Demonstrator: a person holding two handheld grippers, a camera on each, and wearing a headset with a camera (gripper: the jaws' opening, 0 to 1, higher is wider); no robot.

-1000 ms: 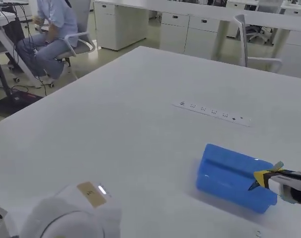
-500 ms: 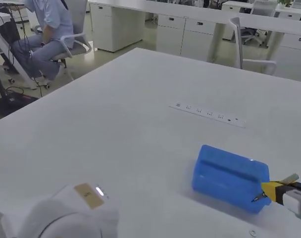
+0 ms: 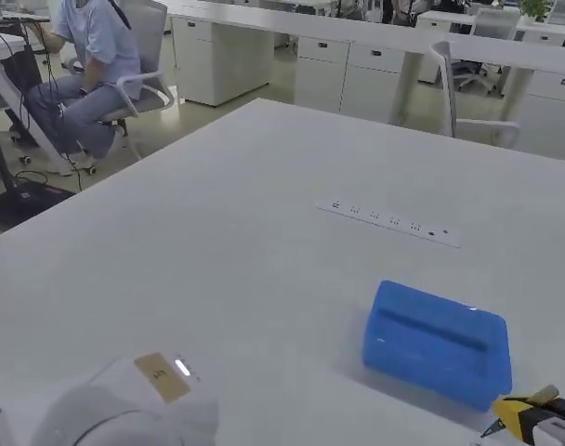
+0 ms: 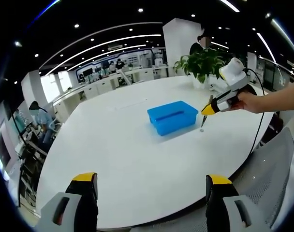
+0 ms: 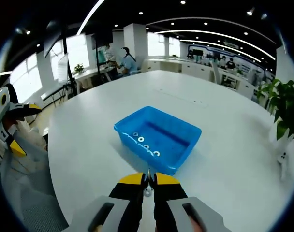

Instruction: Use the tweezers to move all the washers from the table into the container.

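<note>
My right tool (image 5: 148, 179) is gripping the tweezers (image 4: 203, 120), aiming gently at the washer (image 4: 201, 130) just below; my left tool (image 4: 151, 179) is hanging open.

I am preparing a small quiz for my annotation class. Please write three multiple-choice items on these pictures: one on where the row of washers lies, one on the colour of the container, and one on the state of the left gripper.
1. In the right gripper view, where does the row of washers lie?
A. on the power strip
B. inside the container
C. on a chair

2. What colour is the container?
A. red
B. white
C. blue

3. How does the left gripper stand?
A. open, with nothing between its jaws
B. shut on the tweezers
C. shut on the container's rim

Answers:
1 B: the washers lie on the container's floor, within its walls.
2 C: its walls and floor are blue in all three views.
3 A: in the left gripper view its jaws stand wide apart over the bare table.
</note>
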